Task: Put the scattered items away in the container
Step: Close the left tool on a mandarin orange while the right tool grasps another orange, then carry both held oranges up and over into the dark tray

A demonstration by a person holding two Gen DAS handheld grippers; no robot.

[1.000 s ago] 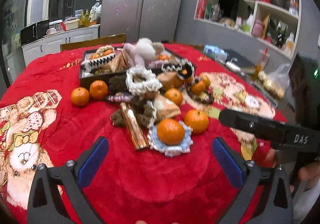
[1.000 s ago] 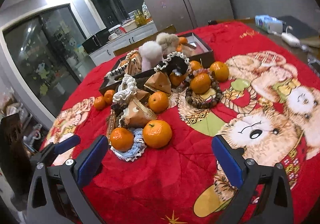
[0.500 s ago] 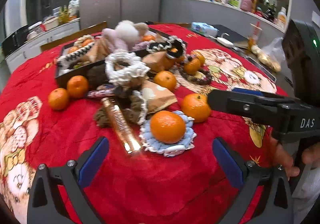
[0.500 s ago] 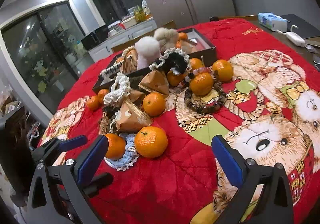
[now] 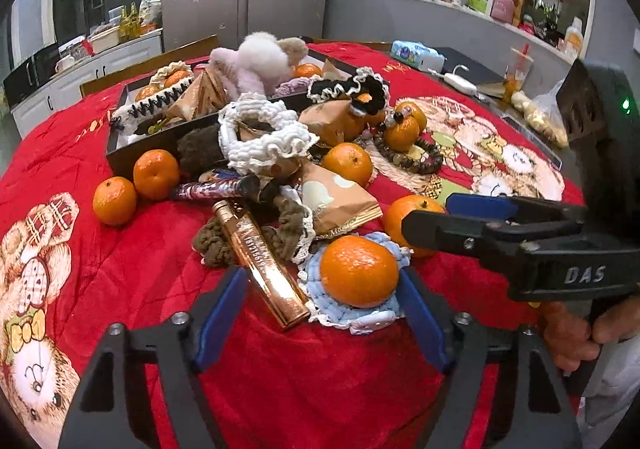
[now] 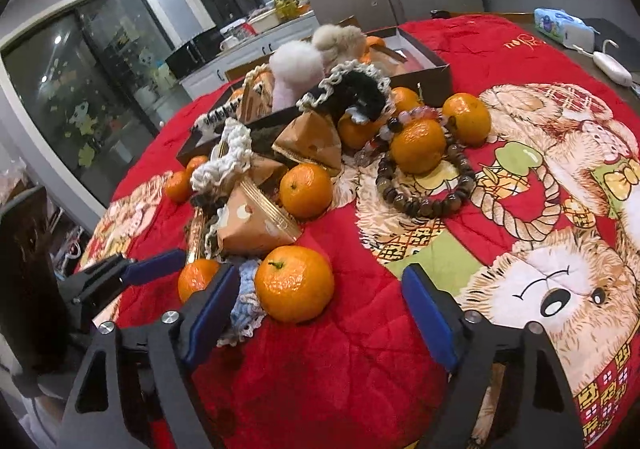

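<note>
Scattered tangerines, snack packets and scrunchies lie on a red bear-print blanket before a dark box (image 5: 120,157) full of similar items. In the left wrist view a tangerine (image 5: 358,271) rests on a pale blue scrunchie (image 5: 352,315) beside a rose-gold tube (image 5: 260,261). All three lie between the closing jaws of my left gripper (image 5: 320,309), whose pads do not press on them. My right gripper (image 6: 320,313) is also closing, around a second tangerine (image 6: 294,283) that its pads do not touch. The box (image 6: 424,69) stands further back.
A brown bead bracelet (image 6: 424,201) rings another tangerine (image 6: 418,145). A white scrunchie (image 5: 264,137) and a plush toy (image 5: 260,57) top the pile. A tissue pack (image 5: 416,55) and a white charger (image 5: 460,80) lie at the far table edge. A hand (image 5: 572,333) holds the right gripper.
Both grippers have come forward and down to the two nearest tangerines. Their jaws, wide apart before, now stand narrower around the fruit.
</note>
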